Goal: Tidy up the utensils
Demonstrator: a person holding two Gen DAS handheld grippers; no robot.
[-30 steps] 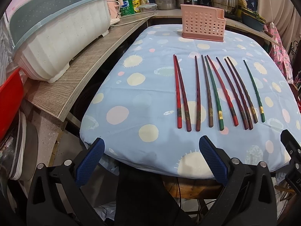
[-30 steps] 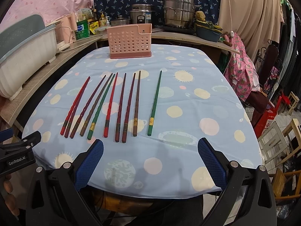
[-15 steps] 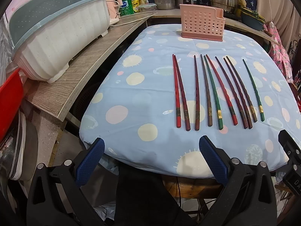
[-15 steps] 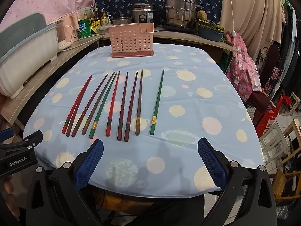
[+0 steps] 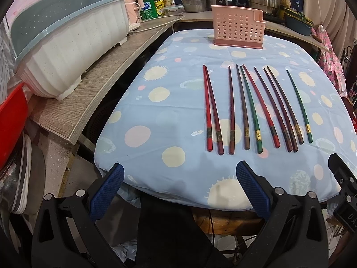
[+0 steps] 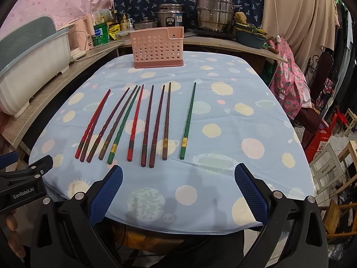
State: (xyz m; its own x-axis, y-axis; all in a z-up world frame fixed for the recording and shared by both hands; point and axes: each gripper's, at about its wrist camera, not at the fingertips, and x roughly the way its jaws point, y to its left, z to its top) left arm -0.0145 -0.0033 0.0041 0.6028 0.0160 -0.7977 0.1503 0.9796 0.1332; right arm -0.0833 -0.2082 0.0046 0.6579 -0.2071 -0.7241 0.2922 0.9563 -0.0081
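Ten chopsticks (image 6: 142, 125) lie in a loose row on the table (image 6: 234, 134), which is covered by a pale blue dotted cloth; all of them sit well short of the pink perforated holder (image 6: 158, 48) standing at the far edge. Their long axes run away from the cameras, thick banded butts toward the near edge and thin tips toward the holder, the leftmost ones fanning slightly so their tips lean inward. One green chopstick (image 6: 188, 120) lies apart on the right, a second green one (image 5: 251, 111) sits mid-row among reds and dark browns. They look light, stiff and lacquered, so probably slick and prone to rolling or pivoting in a pinch; the soft cloth beneath should give a little, which may help fingertips get under a stick. The squarer, thicker butt near the gold band seems the surest place to hold. The left gripper (image 5: 178, 178) and right gripper (image 6: 178, 178) both hover at the near table edge, jaws spread wide and holding nothing.
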